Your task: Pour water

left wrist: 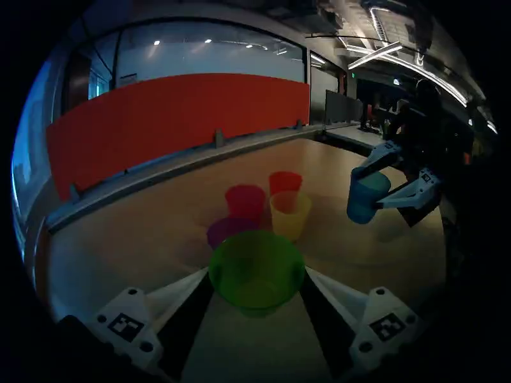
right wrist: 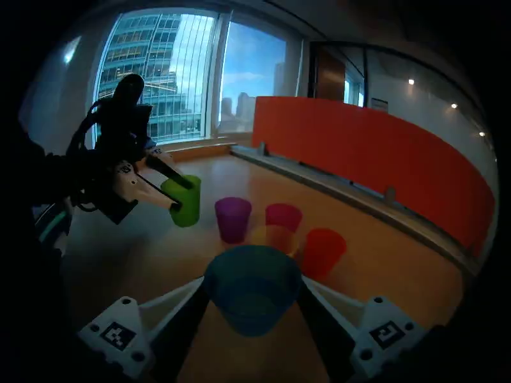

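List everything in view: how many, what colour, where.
table: one, light wood, under the cups
partition: one, orange-red, along the table's far edge
windows: several, clear, beyond the table
purple cup: one, purple, standing mid-table
pink cup: one, pink, same cluster
red cup: one, red, same cluster
yellow cup: one, yellow, same cluster
green cup: one, green, gripped apart from the cluster
blue cup: one, blue, gripped apart from the cluster
left gripper: one, white fingers, shut on the green cup
right gripper: one, white fingers, shut on the blue cup

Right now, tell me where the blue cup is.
The blue cup is in the right claw, right of the yellow cup in the left gripper view.
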The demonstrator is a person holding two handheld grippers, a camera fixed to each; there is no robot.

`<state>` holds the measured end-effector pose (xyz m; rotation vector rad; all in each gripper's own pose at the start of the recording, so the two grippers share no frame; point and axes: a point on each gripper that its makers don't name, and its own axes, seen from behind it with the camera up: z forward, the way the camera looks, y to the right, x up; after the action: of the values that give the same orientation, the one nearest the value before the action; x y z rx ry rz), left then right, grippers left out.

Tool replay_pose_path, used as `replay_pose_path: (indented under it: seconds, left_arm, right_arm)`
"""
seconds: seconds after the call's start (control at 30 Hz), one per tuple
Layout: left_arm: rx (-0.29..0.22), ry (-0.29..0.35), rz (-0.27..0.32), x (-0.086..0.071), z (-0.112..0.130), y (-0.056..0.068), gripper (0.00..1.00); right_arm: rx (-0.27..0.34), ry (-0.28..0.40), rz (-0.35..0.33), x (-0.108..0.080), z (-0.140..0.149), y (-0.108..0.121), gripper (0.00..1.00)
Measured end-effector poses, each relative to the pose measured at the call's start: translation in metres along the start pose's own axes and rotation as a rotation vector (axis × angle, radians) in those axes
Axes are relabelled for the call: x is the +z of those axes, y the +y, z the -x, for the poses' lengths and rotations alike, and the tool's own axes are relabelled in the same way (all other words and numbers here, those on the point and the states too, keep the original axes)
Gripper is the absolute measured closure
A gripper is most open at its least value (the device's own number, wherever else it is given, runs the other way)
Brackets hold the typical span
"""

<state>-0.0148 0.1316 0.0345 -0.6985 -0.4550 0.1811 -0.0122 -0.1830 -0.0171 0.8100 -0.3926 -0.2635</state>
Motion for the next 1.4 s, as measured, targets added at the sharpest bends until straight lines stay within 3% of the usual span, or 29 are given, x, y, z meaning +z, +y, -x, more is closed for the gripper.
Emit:
replay_pose_path:
  seconds: [0.3, 0.9, 1.4]
  left_arm:
    - [-0.007, 0.094, -0.003, -0.022, -0.033, 0.009, 0.13]
    - [0.045, 0.205, -0.046, -0.058, -0.078, 0.017, 0.13]
    - [0.025, 0.301, -0.039, -0.070, -0.106, 0.027, 0.13]
  right_arm:
    - [-0.007, 0.047, 0.019, -0.013, -0.021, 0.000, 0.09]
    - [-0.008, 0.138, 0.057, -0.035, -0.061, 0.001, 0.09]
    - [-0.002, 0.207, 0.063, -0.042, -0.083, 0.000, 0.09]
